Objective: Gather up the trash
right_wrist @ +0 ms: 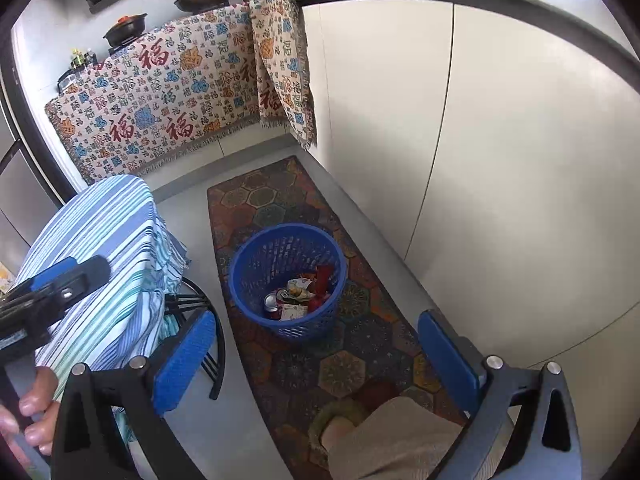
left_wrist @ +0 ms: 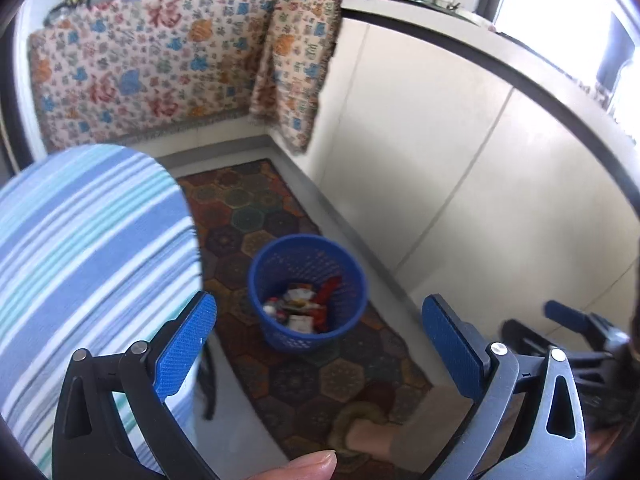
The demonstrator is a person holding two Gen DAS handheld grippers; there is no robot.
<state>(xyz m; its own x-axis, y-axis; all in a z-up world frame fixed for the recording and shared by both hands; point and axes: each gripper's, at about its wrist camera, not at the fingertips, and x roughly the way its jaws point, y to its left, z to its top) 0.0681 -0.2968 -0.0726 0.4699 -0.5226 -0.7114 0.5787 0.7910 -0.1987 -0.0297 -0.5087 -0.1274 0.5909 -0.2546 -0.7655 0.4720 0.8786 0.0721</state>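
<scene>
Left wrist view: the left claw [left_wrist: 319, 346] gapes empty above the round blue plastic mesh basket [left_wrist: 307, 291], centre frame on the hexagon-patterned rug [left_wrist: 280, 216], holding crumpled wrappers [left_wrist: 301, 308].

Right wrist view: the right claw [right_wrist: 316, 356] is equally wide and empty; a red can [right_wrist: 272, 305] lies among the basket's [right_wrist: 289, 280] trash. Red "福" characters cover the hanging cloth [right_wrist: 160, 100], upper left.

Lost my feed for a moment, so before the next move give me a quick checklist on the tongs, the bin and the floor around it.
1. Left tongs open and empty: ok.
2. Right tongs open and empty: ok.
3. Blue mesh wastebasket upright on the patterned rug: ok.
4. Trash inside wastebasket, including a drink can: ok.
5. Loose trash left on rug or floor: none seen; under the striped-cloth table, cannot tell.
</scene>
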